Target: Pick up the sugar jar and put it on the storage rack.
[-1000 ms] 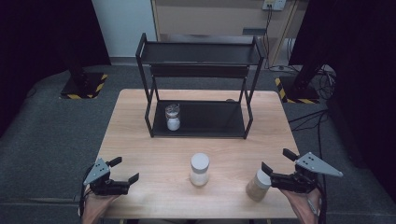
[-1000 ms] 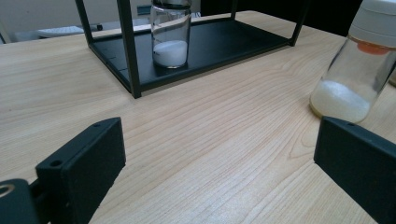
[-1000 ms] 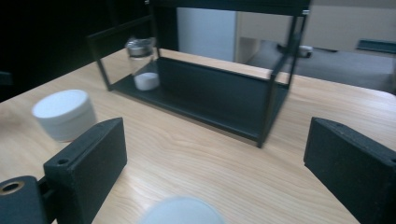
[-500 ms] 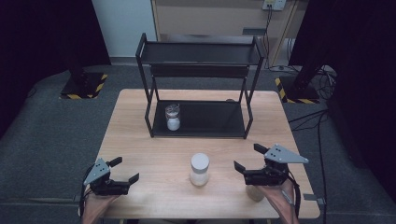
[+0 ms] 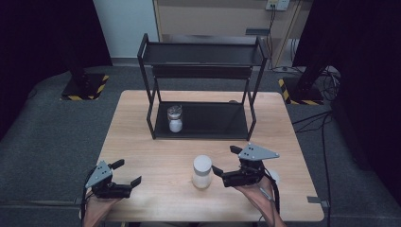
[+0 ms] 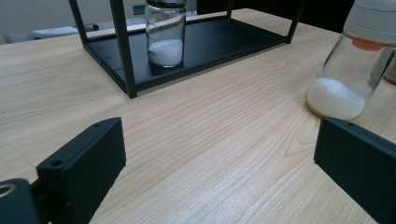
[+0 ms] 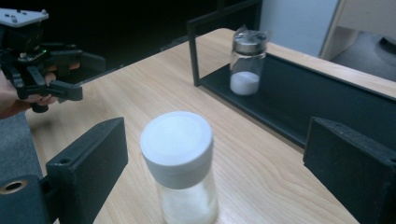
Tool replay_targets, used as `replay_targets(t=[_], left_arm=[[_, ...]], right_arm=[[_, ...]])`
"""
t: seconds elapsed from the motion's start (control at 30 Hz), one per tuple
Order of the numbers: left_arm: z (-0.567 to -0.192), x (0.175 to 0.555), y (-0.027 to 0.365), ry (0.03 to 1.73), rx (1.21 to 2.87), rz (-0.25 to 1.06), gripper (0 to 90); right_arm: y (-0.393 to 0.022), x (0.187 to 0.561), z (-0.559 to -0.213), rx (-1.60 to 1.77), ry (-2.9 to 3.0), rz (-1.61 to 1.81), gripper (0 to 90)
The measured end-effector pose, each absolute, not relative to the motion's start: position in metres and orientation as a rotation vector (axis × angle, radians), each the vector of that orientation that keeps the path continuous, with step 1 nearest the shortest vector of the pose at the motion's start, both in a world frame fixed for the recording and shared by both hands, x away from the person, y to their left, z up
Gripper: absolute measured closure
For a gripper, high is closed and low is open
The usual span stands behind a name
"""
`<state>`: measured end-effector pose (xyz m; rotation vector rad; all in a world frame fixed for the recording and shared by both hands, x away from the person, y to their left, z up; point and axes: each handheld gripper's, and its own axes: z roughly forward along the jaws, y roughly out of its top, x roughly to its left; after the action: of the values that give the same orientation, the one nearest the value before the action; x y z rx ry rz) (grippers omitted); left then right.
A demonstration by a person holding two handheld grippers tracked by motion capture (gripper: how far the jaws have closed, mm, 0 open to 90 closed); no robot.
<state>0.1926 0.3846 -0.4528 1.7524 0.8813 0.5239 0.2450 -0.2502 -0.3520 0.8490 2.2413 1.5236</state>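
Note:
A glass jar with a white lid point(image 5: 202, 171) stands on the wooden table point(image 5: 156, 151), holding a little white powder. My right gripper point(image 5: 225, 160) is open just to its right, jaws pointing at it without touching. In the right gripper view the jar point(image 7: 180, 163) stands close ahead between the two spread jaws of my right gripper point(image 7: 217, 144). My left gripper point(image 5: 126, 172) is open near the front left edge with nothing in it. In the left gripper view the same jar point(image 6: 355, 65) is at the right, beyond my left gripper point(image 6: 219, 186).
A black two-tier rack point(image 5: 203, 85) stands at the back of the table. A small metal-lidded jar of white powder point(image 5: 175, 118) is on its lower shelf, at the left. Another jar point(image 5: 273, 177) is partly hidden behind my right hand.
My right gripper has moved left, away from the jar at the front right and up to the white-lidded jar. The left gripper has stayed put.

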Motion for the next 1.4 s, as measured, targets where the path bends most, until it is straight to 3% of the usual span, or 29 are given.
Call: replay_targets(t=[1.1,1.27,1.4], left_arm=[[-0.454,0.193,0.385,0.864,1.75,0.518,1.9],[-0.453,0.193,0.385,0.865,1.75,0.517,1.9],[-0.454,0.193,0.386,0.866,1.749,0.516,1.9]], right_arm=[[-0.2,0.271,-0.393,0.787,2.367,1.499,11.0],[-0.198,0.272,-0.4,0.806,2.366,1.492,13.9],[-0.198,0.27,-0.405,0.784,2.348,1.49,23.9]])
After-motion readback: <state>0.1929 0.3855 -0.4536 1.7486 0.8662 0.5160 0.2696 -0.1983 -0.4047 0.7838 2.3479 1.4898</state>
